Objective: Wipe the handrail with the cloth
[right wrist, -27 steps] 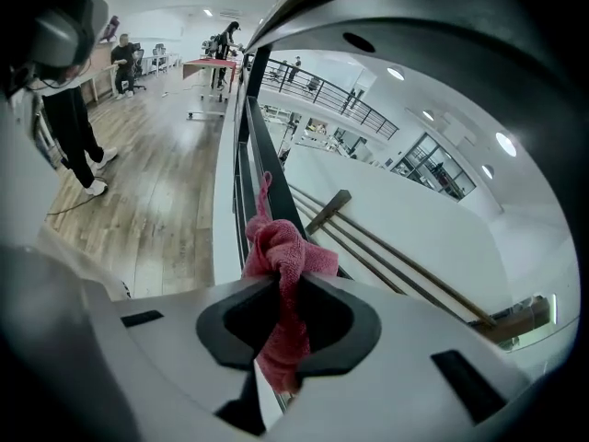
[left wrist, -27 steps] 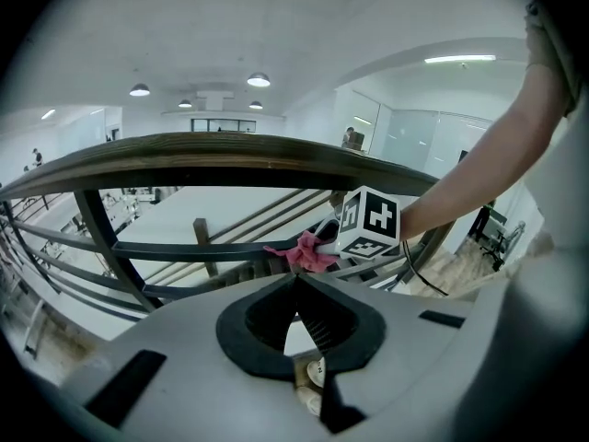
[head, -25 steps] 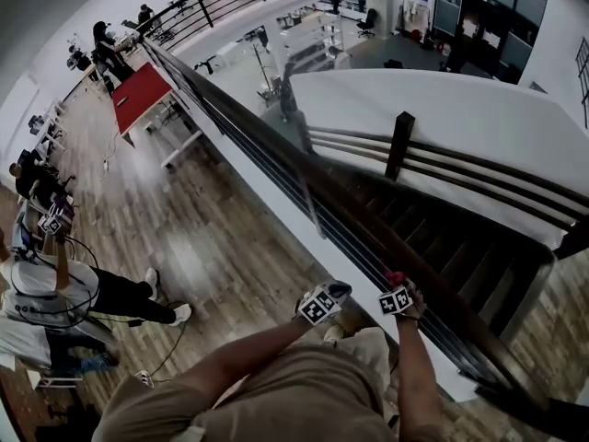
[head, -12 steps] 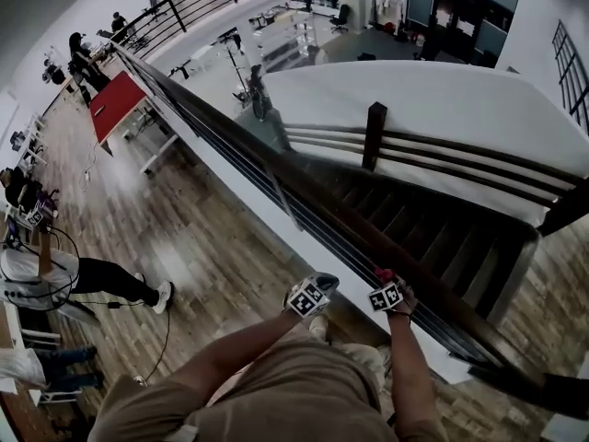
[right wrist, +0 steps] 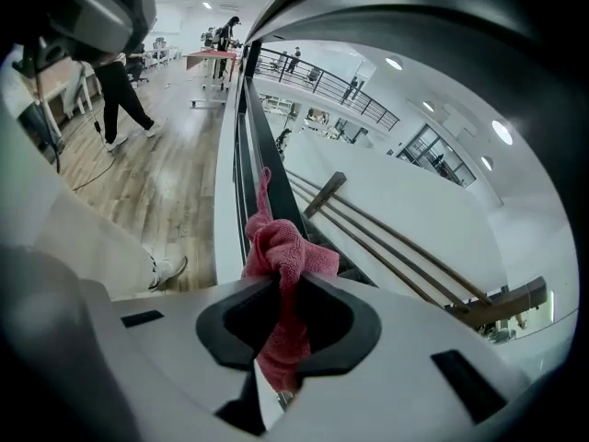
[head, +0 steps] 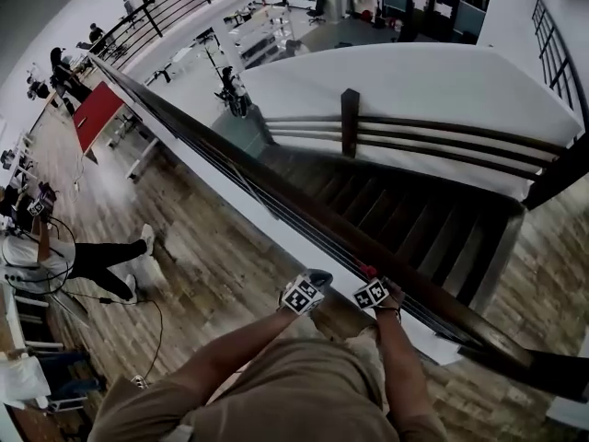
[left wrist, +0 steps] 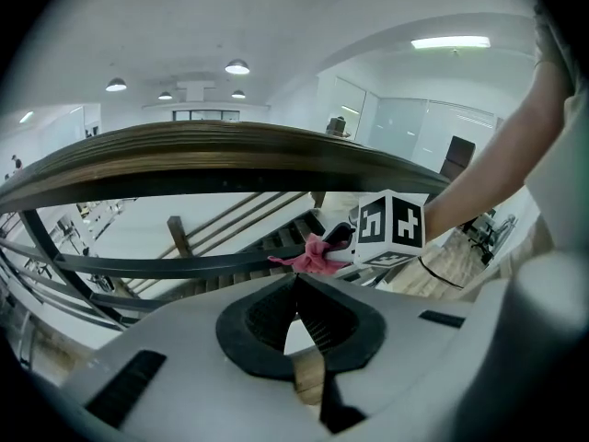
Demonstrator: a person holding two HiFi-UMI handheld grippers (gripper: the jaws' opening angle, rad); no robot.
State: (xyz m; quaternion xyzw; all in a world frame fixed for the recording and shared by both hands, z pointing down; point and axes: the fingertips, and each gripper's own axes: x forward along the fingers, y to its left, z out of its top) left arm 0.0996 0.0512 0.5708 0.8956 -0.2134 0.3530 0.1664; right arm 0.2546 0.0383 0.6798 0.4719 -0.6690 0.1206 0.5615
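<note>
Mezzanine landing, wood floor [head: 193,247], stairwell beyond. Red cloth [right wrist: 281,256] is pinched in the right gripper [right wrist: 281,288], bunched above the jaws. It sits just at the near side of the dark wooden handrail [head: 267,180]; can't tell if it's touching. Rail's long axis runs diagonally, far-left to near-right, across the person's front. Right gripper is nearer the rail. Left gripper [left wrist: 296,284] hangs just beside it, jaws pressed together on nothing. Likely next: press cloth on, slide along that axis.

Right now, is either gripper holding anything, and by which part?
The right gripper is shut on the pink cloth, pinching its bunched middle. The left gripper holds nothing, its jaws together.
</note>
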